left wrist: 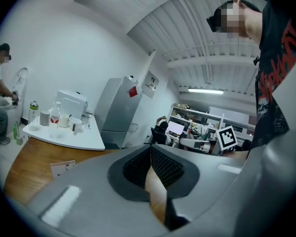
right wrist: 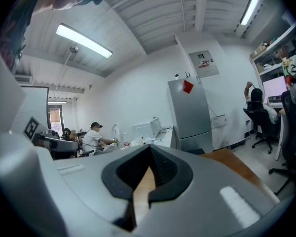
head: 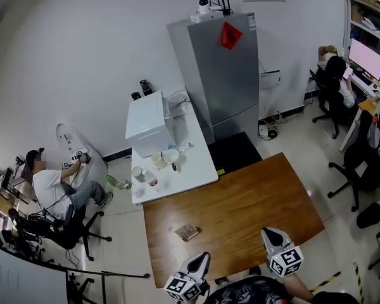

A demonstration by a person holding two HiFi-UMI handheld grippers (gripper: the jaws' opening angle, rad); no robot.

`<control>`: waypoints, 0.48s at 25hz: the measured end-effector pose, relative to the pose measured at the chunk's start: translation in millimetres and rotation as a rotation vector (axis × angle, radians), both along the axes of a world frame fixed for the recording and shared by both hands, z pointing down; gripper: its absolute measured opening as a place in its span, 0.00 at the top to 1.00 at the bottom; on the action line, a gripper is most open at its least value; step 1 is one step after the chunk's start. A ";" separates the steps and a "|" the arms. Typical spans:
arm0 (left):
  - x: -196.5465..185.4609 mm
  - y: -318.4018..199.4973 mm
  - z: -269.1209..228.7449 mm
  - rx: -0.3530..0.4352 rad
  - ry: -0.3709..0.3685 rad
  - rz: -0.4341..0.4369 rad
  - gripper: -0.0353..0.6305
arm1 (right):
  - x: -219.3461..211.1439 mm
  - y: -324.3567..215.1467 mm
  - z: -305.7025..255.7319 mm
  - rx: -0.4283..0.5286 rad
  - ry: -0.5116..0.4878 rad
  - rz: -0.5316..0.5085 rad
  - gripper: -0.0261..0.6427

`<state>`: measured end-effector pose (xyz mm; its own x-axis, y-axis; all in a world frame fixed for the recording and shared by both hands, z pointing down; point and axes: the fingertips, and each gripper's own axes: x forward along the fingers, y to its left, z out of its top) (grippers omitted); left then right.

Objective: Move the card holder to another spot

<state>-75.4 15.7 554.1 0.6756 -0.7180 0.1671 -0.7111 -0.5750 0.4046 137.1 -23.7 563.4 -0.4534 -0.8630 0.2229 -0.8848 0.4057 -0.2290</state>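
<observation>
Seeing left gripper (head: 201,263) and right gripper (head: 273,237) closed on nothing, I feared shoving the card holder (head: 187,232) askew unless jaws reopened.

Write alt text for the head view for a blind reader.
A small card holder lies untouched on a wooden table, with the left hand-held gripper and right hand-held gripper shut and empty at its near edge. A white table and grey fridge stand behind.

An office: desk monitor (head: 366,57), swivel chairs (head: 353,170), a tall fridge (head: 231,81).
</observation>
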 end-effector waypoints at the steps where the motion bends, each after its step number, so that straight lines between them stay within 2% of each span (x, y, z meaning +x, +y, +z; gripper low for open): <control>1: 2.4 2.4 1.2 -0.005 0.014 0.014 0.94 | 0.2 0.2 1.3 -0.011 -0.024 0.000 0.96; 3: 7.9 6.4 3.5 -0.006 0.032 0.049 0.94 | 0.7 -1.7 2.5 -0.034 -0.077 -0.002 0.96; 7: 39.6 16.5 2.4 -0.039 0.074 0.188 0.94 | 2.4 -5.9 -2.6 -0.023 -0.061 -0.016 0.96; 12: 57.5 34.8 5.8 -0.084 0.124 0.277 0.94 | 1.0 1.7 -1.7 -0.037 -0.091 -0.020 0.96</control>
